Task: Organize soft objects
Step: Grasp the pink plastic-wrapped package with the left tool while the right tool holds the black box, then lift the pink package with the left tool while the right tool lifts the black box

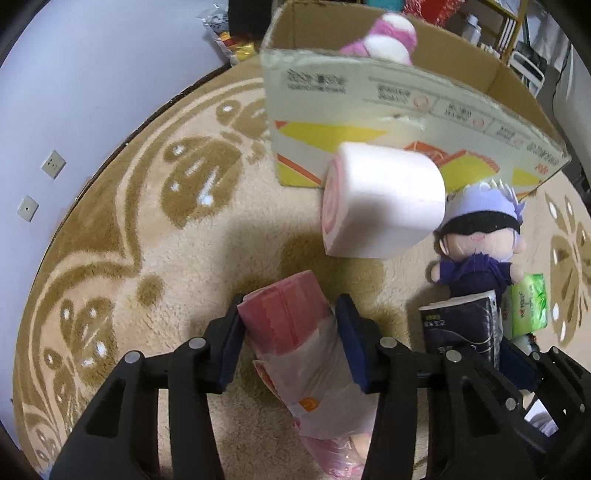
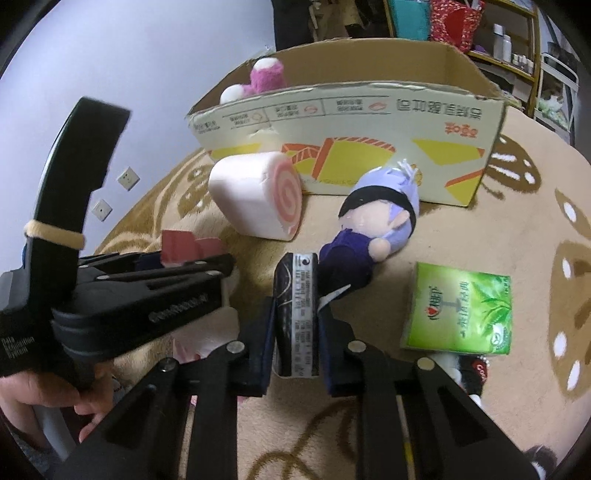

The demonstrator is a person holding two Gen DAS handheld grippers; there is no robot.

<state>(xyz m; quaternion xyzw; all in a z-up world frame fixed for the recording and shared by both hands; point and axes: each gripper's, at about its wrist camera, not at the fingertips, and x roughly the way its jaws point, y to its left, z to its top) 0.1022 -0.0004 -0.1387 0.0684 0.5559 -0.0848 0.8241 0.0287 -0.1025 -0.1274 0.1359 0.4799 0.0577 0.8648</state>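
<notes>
My left gripper [image 1: 290,317] is shut on a pink and white tissue pack [image 1: 295,332] above the rug. My right gripper [image 2: 295,314] is shut on a black tissue pack [image 2: 297,314], which also shows in the left wrist view [image 1: 461,328]. A white swirl-roll cushion [image 1: 380,201] [image 2: 258,195] lies in front of the open cardboard box [image 1: 369,114] [image 2: 351,122]. A purple-haired doll [image 1: 480,240] [image 2: 369,236] lies beside it. A green tissue pack [image 2: 461,314] [image 1: 528,306] lies on the rug at right. A pink plush [image 1: 384,35] [image 2: 264,75] sits inside the box.
The beige patterned rug [image 1: 147,240] covers the floor. A white wall with two sockets [image 1: 53,164] stands at left. Shelves with bottles [image 2: 509,40] stand behind the box. A dark plush [image 2: 469,373] lies under the green pack's near edge.
</notes>
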